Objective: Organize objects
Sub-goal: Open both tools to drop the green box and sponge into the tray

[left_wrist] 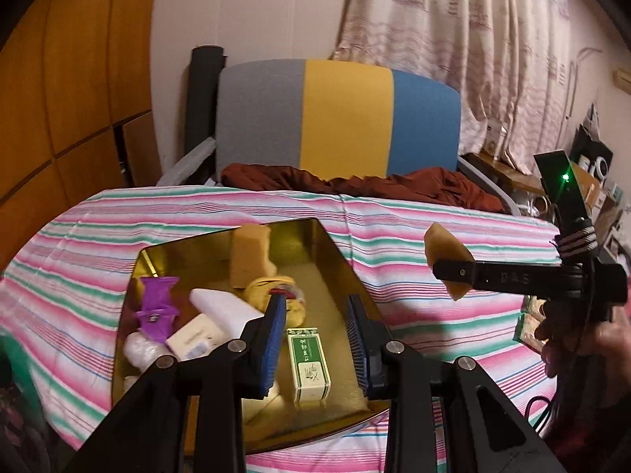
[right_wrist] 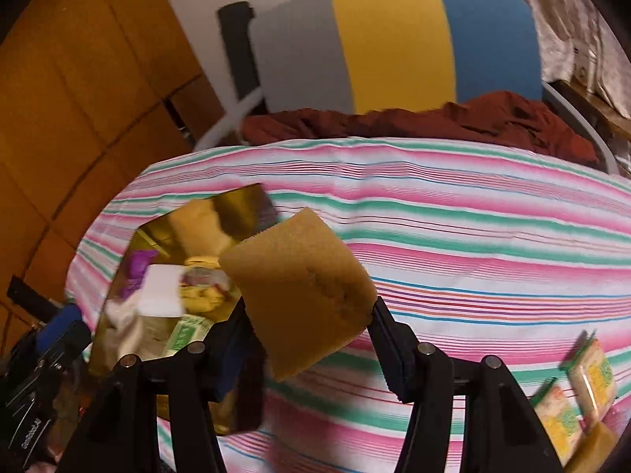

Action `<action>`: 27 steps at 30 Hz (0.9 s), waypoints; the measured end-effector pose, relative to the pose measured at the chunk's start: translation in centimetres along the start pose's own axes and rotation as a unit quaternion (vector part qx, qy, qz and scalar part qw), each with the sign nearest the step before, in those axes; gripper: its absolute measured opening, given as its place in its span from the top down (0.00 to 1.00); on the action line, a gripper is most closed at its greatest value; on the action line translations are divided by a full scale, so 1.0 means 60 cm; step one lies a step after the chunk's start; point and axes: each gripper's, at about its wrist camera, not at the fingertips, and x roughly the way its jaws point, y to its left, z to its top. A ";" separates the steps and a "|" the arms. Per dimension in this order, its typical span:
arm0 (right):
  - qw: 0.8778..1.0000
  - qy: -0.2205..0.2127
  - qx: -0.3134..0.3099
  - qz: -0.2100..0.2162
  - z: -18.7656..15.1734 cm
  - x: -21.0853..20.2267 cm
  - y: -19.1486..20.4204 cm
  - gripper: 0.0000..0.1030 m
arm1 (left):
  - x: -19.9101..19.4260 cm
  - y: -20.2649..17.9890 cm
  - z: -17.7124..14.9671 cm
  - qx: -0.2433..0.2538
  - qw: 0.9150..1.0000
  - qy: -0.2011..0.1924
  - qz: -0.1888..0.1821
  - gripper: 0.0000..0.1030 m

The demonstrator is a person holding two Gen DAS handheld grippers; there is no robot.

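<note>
A gold tin tray (left_wrist: 339, 260) lies on the striped cloth and also shows in the right wrist view (right_wrist: 244, 205). It holds a green box (left_wrist: 309, 366), a purple clip (left_wrist: 155, 307), a white block (left_wrist: 224, 307), a yellow sponge (left_wrist: 248, 256) and other small items. My left gripper (left_wrist: 317, 339) is open and empty over the tray, around the green box. My right gripper (right_wrist: 311, 315) is shut on a yellow-brown sponge (right_wrist: 299, 287), held in the air right of the tray. The held sponge also shows in the left wrist view (left_wrist: 447, 254).
Several yellow-green packets (right_wrist: 579, 398) lie at the table's right front. A chair (left_wrist: 339, 118) with a grey, yellow and blue back and a dark red cloth (left_wrist: 355, 185) stands behind the table. Wooden cabinets (left_wrist: 59, 98) are on the left, curtains (left_wrist: 473, 39) on the right.
</note>
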 end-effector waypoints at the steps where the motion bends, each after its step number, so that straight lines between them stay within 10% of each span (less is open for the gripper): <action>1: 1.000 0.001 -0.007 0.003 0.001 0.003 0.013 0.43 | -0.002 0.010 0.001 -0.009 1.000 -0.001 -0.003 0.69; 16: 0.996 0.032 -0.070 0.040 -0.020 0.055 0.130 0.43 | -0.018 0.181 -0.027 -0.088 0.993 -0.005 0.083 0.70; 27: 0.996 0.025 -0.078 0.034 0.019 0.081 0.169 0.41 | -0.026 0.176 -0.023 -0.083 0.992 -0.011 0.090 0.69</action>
